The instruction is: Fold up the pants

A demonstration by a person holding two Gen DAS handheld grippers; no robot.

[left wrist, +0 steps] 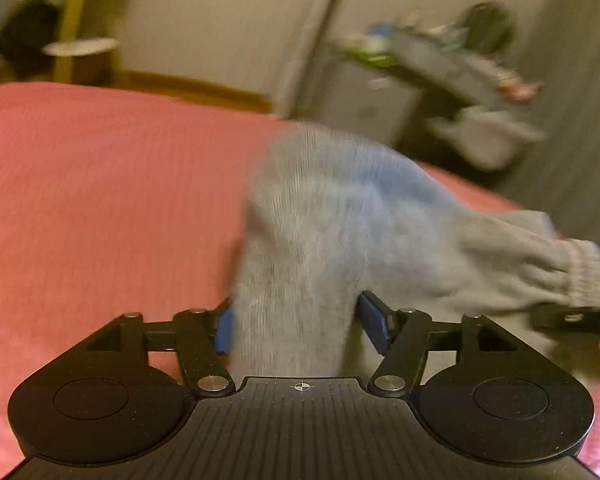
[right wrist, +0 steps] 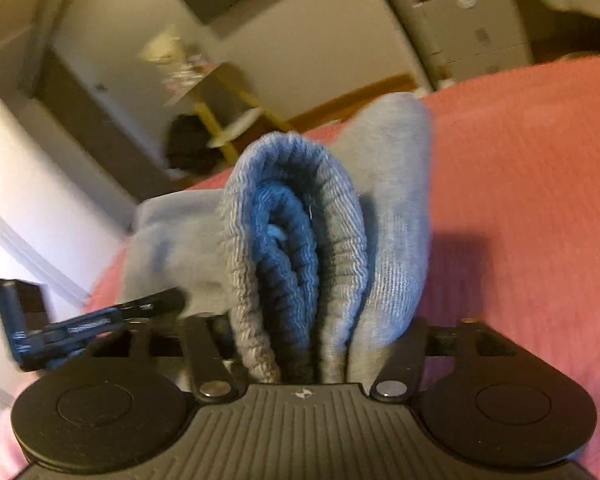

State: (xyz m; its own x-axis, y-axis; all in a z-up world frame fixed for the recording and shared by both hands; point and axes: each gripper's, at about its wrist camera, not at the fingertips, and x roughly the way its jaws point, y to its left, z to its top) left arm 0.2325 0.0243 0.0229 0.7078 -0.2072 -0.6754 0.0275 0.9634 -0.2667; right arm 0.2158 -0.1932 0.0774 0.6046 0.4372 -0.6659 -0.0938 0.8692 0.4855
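Note:
Grey pants hang bunched above a pink bedspread. My left gripper is shut on a fold of the grey cloth, its blue pads pressed to either side. My right gripper is shut on the ribbed elastic waistband, which stands folded between the jaws with a blue inner side showing; its fingertips are hidden by cloth. The left gripper shows at the left in the right wrist view, close by. The right gripper's edge shows at the right in the left wrist view.
The pink bedspread spreads under both grippers. Beyond the bed are a white wall, a yellow shelf stand, a white drawer unit and a cluttered grey shelf. The images are motion-blurred.

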